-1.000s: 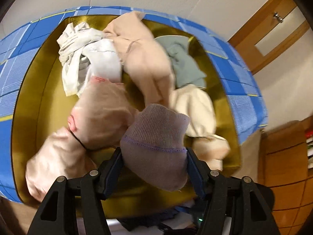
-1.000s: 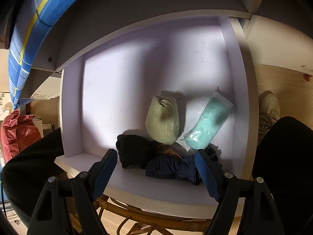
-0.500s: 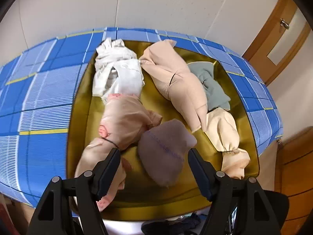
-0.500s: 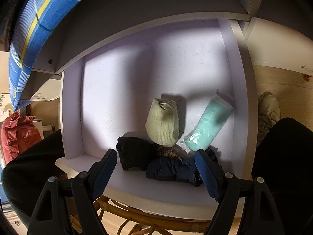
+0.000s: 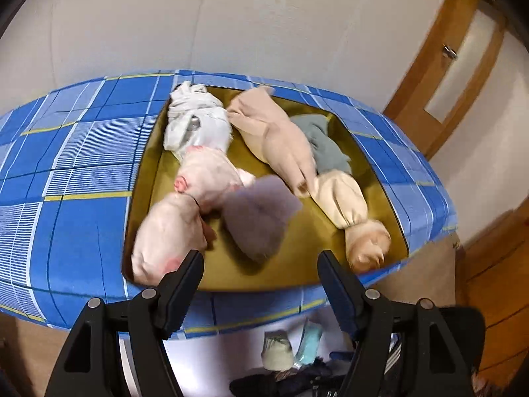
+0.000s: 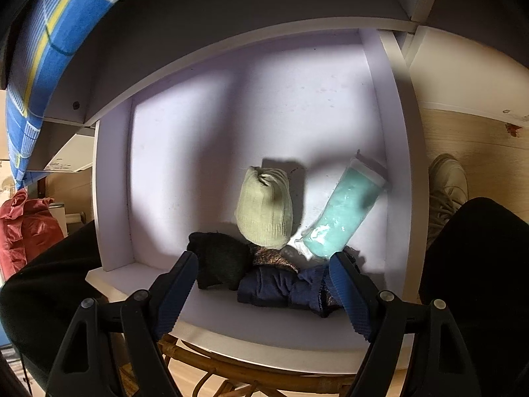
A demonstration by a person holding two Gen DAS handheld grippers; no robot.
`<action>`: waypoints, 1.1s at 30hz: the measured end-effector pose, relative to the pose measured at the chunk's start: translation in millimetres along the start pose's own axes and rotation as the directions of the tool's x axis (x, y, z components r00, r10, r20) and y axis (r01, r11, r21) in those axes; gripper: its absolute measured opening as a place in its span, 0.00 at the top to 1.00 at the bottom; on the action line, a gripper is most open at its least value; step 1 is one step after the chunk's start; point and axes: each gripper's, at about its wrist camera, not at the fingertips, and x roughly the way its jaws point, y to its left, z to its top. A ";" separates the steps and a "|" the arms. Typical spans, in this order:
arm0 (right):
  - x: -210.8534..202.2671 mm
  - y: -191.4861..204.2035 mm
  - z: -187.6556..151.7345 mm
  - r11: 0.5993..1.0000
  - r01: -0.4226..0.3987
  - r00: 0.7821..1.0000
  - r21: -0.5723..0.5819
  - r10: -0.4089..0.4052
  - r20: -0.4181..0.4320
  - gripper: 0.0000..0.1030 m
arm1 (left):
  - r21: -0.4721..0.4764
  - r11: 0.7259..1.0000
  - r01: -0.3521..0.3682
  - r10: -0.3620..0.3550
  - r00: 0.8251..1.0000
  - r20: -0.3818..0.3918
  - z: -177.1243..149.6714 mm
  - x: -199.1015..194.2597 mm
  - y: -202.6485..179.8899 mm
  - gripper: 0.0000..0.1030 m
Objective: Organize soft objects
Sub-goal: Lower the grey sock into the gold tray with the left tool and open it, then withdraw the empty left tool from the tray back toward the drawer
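Left gripper (image 5: 258, 276) hangs over the near edge of the yellow tray (image 5: 297, 274), jaws apart with nothing between them, and the mauve sock roll (image 5: 258, 215) lies loose in the tray just beyond the fingertips, in the middle of the pile. Pink bundles (image 5: 185, 211) to its left, a beige bundle (image 5: 340, 195) to its right, white (image 5: 195, 122) and grey-green (image 5: 324, 142) ones at the far end. Down below, the right gripper (image 6: 264, 269) is open and empty too, pointing steeply into the white drawer (image 6: 401, 198). The dark sock rolls (image 6: 261, 278) lie right between its fingertips, long side running across from one jaw to the other; the pale green roll (image 6: 266, 210) and the turquoise packet (image 6: 344, 213) stand just behind. My read: the right gripper is the nearer one for a drawer pick, and those dark socks lie crosswise, so a grab would take them end to end
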 end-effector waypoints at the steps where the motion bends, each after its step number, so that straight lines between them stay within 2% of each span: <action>1: 0.6 -0.6 0.3 1.000 0.004 1.000 0.000 -0.004 -0.001 0.20 | 0.018 1.000 -0.007 0.007 1.000 0.007 -2.6 -0.7 -4.0 0.30; 9: 6.7 -4.9 4.2 1.000 0.030 0.999 0.001 -0.030 -0.012 0.20 | 0.119 0.993 0.006 -0.011 0.999 0.046 -16.5 -14.1 -34.6 0.30; 19: 8.7 -6.2 5.5 0.999 0.036 0.999 0.001 -0.036 -0.015 0.20 | 0.220 0.970 -0.108 0.093 0.992 0.080 -31.6 -19.3 -55.8 0.30; 29: 11.4 -7.0 6.0 0.999 0.046 0.999 -0.002 -0.046 -0.019 0.20 | 0.295 0.946 -0.133 0.116 0.990 0.074 -52.7 -17.2 -70.7 0.30; 33: 12.1 -9.8 6.1 0.999 0.048 0.999 0.003 -0.048 -0.022 0.20 | 0.295 0.947 -0.128 0.116 0.992 0.058 -61.8 -13.6 -69.1 0.30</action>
